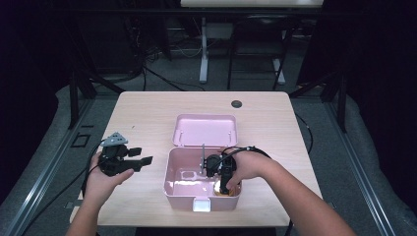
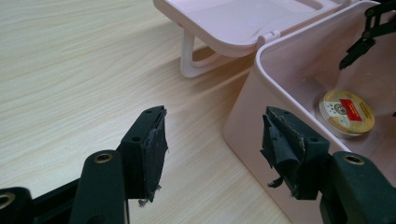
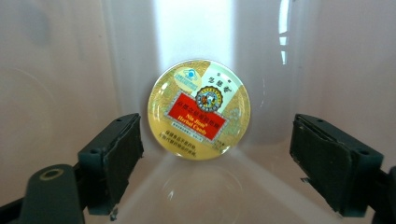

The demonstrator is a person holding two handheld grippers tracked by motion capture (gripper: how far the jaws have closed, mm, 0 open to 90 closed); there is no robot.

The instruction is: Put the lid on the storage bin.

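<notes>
Black jaws of the right gripper (image 3: pixel 217 172) stand wide apart, pointing down inside the pink box (image 1: pixel 172 189), with nothing between them. Just ahead of them lies the round tin (image 3: pixel 199 109), flat on the box floor near the front right corner, its gold and red label facing up; neither jaw touches it. Whether the tin is about to be gripped or has just been set down, I cannot tell. If gripping, the next move calls for lowering the jaws to straddle the tin's rim, then closing squarely across it. Beside the box on the wooden table (image 1: pixel 147 108), the left gripper (image 1: pixel 132 162) hovers with jaws spread and empty. Behind the box, its lid (image 1: pixel 205 130) lies folded back, open.
</notes>
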